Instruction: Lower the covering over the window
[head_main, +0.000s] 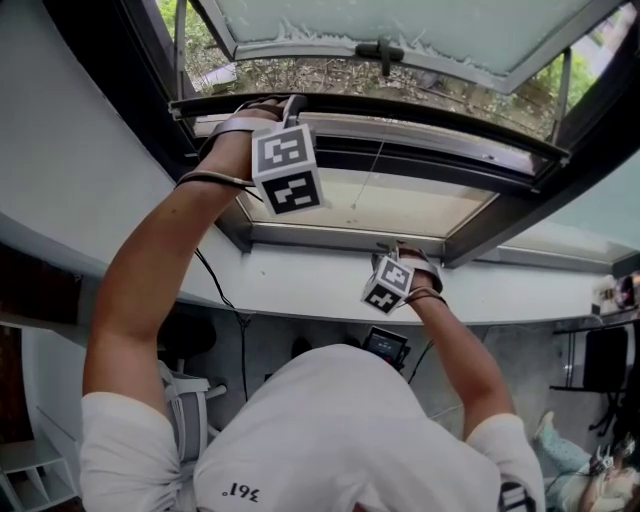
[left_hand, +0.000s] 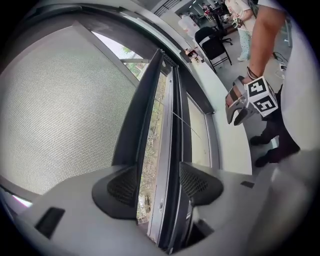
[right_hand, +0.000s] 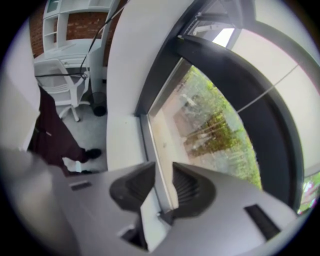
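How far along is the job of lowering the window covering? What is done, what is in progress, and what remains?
Done: nothing that I can see; plants still show through the uncovered pane.
In hand: the left gripper straddles the dark rail with its jaws apart. The right gripper stands open around the lower frame edge.
Left: probably everything, that is, to grip the covering and draw it over the pane.

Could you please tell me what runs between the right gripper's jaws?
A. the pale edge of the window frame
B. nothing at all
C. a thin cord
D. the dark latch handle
A: in the right gripper view, the right gripper has its jaws apart astride the pale frame edge.
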